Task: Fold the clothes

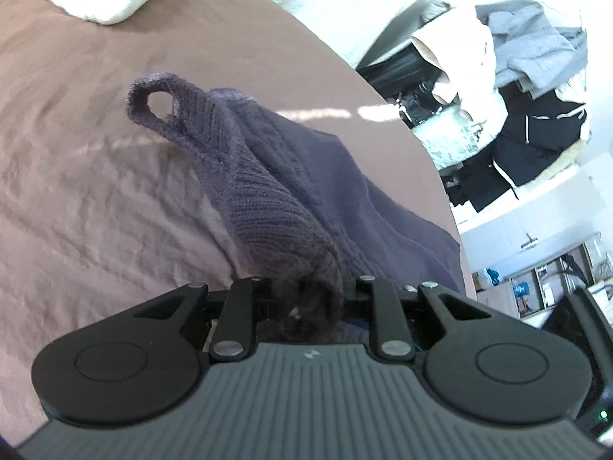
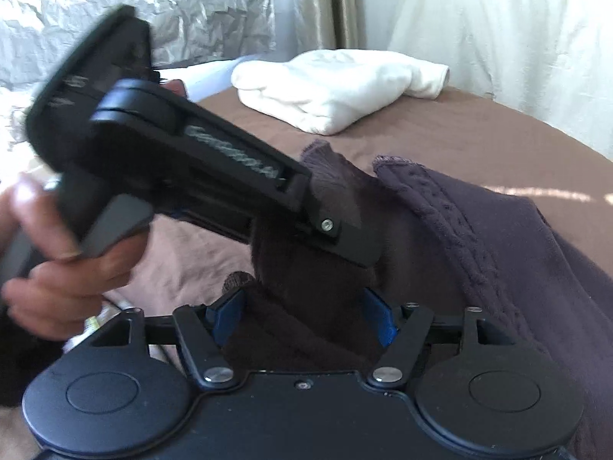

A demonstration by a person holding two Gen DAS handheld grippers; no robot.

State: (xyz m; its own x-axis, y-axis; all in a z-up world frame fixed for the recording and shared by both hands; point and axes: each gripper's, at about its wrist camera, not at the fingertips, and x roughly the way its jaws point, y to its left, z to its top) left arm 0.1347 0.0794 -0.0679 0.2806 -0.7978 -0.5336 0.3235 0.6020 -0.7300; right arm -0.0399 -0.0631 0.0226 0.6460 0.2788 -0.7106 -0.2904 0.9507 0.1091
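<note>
A dark purple knit garment (image 1: 268,199) lies partly lifted over the brown bed sheet (image 1: 76,191); a small loop (image 1: 147,103) sticks out at its far end. My left gripper (image 1: 310,299) is shut on a bunched fold of it, the fingertips buried in the knit. In the right wrist view that left gripper (image 2: 345,241), held by a hand (image 2: 69,280), comes in from the left and clamps the garment (image 2: 498,237) just ahead of my right gripper (image 2: 302,316). The right jaws stand wide, their blue pads (image 2: 377,318) on either side of a thick wad of the fabric without squeezing it.
A folded white towel (image 2: 337,88) lies at the far side of the bed. Pale curtains (image 2: 479,19) and crinkled silver foil (image 2: 134,7) stand behind it. Beyond the bed's right edge is a heap of grey, white and black clothes (image 1: 528,88).
</note>
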